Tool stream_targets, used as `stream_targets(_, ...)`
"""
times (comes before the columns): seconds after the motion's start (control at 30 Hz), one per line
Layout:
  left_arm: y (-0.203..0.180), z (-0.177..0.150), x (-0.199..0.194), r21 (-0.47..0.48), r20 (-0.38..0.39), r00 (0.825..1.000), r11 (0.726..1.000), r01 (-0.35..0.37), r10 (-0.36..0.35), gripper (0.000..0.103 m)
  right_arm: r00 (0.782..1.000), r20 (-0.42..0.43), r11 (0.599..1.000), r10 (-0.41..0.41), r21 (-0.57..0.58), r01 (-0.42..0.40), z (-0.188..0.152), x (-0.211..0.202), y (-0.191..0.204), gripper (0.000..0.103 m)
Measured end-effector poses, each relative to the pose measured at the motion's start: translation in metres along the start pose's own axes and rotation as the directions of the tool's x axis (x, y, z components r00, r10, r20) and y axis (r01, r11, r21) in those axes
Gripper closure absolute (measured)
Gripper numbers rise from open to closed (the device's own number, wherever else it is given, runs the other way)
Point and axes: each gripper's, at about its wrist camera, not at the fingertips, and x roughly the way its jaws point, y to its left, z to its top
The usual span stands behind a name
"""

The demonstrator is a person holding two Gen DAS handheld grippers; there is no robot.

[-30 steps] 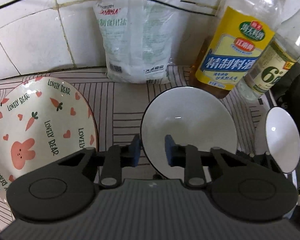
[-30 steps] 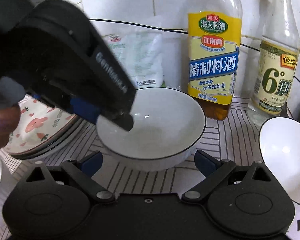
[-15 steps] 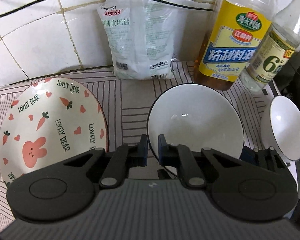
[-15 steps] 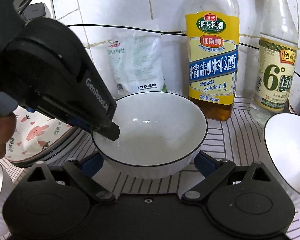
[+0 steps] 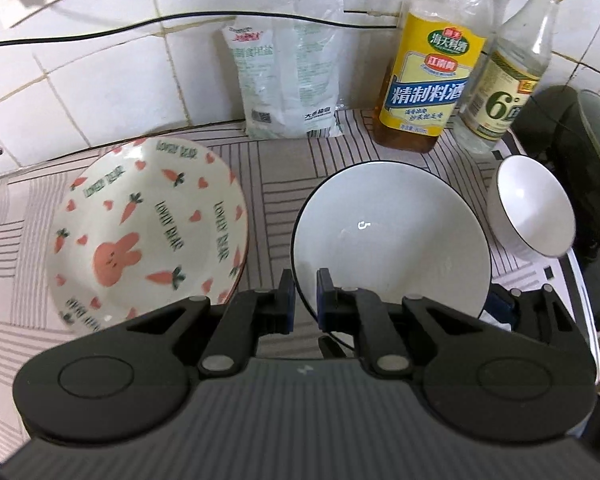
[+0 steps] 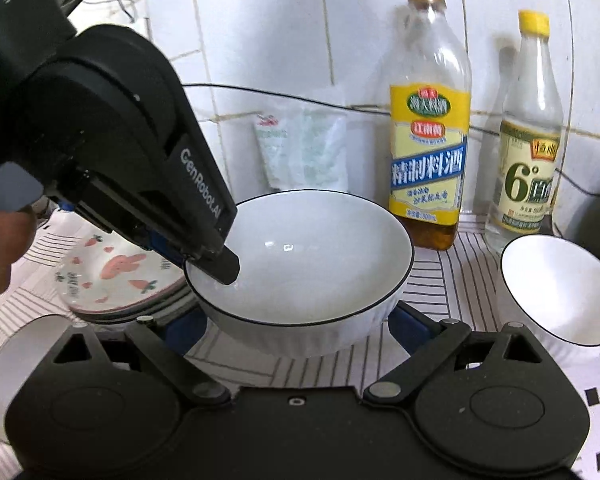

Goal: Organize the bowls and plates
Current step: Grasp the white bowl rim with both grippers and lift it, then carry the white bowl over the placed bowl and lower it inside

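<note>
The left gripper (image 5: pixel 304 298) had its jaws clenched on the near-left rim of the large bowl (image 5: pixel 392 236), one finger inside and one outside (a pinch suited to lifting it by the edge). The bowl sat on the worktop (image 5: pixel 276 168) between the bunny plate (image 5: pixel 148 228) and the small bowl (image 5: pixel 534 216). The right gripper (image 6: pixel 300 320) stood released, jaws wide either side of the bowl, apparently to steady it.

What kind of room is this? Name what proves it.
Most likely a home kitchen counter: a cooking wine bottle and vinegar bottle stand against a white tiled wall, with a bag of salt and bowls.
</note>
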Motion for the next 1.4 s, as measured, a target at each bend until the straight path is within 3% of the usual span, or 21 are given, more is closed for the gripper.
stream_targets(0.43, 0.025, -0.046, -0.073, -0.025, 0.048, 0.999, 0.999, 0.020, -0.019, 0.094, 0.999, 0.015, 0.998, 0.031, -0.048, -0.030, 0.007, -0.065, 0.042, 0.004)
stream_targets(0.73, 0.056, -0.072, -0.098, -0.080, 0.053, 0.998, 0.997, 0.019, -0.014, 0.094, 0.997, 0.026, 0.992, 0.078, -0.100, -0.075, 0.006, -0.089, 0.071, 0.004)
stream_targets(1.13, 0.101, -0.101, -0.095, -0.164, -0.010, 0.999, 0.985, -0.047, 0.046, 0.094, 0.983, -0.041, 0.974, 0.182, -0.133, -0.186, -0.004, -0.079, 0.111, 0.004)
stream_targets(1.4, 0.113, -0.107, -0.077, -0.167, -0.081, 0.994, 0.982, -0.082, 0.069, 0.093, 0.967, -0.118, 0.959, 0.225, -0.149, -0.241, -0.009, -0.064, 0.124, 0.004)
